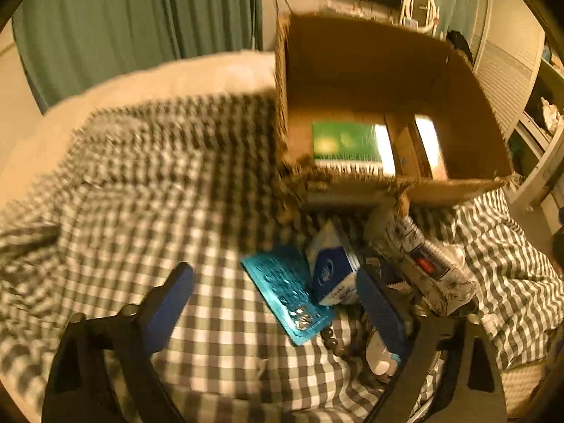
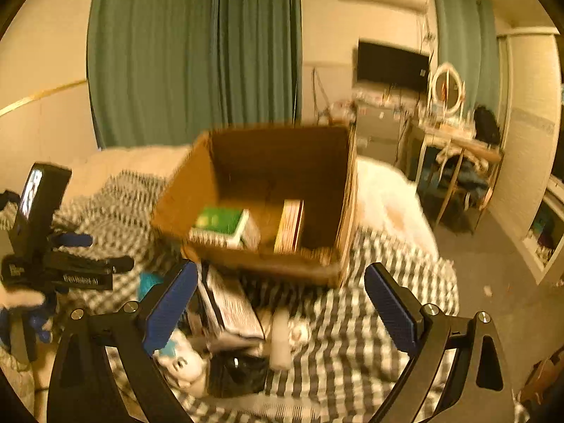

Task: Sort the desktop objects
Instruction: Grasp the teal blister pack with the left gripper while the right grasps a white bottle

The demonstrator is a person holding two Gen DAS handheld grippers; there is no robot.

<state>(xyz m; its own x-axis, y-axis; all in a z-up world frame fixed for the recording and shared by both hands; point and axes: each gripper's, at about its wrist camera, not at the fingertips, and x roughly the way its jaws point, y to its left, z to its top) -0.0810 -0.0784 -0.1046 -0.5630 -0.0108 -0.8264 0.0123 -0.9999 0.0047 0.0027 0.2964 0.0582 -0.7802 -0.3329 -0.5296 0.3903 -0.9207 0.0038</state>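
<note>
A: Both tools empty. Left gripper [image 1: 275, 299] spread wide, low over the checked cloth [image 1: 218, 331]; right gripper [image 2: 280, 303] spread wide too, held higher.

B: Where's the work?

A: Loose pile at the near foot of the cardboard box [image 1: 352, 81]: teal blister pack [image 1: 282, 292] flat on the cloth, blue-and-white carton [image 1: 331, 271] leaning just beside it, a patterned packet [image 1: 426, 268] to the right. Box already holds a green book [image 1: 343, 141] and a yellow one [image 2: 289, 225], standing well apart.

B: Next pick, in your judgement?

A: Likely the carton, nearest the left fingers. I'd straddle its narrow sides, close squarely, lift clear of the blister pack, since the soft cloth may drag things along.

B: Any difference between views?

A: Left wrist view shows the blister pack and a string of dark beads [image 1: 331, 338]. Right wrist view shows the other gripper off to the side, a white bottle [image 2: 281, 338] and a dark object [image 2: 236, 373]; both blurred, cannot identify further.
</note>
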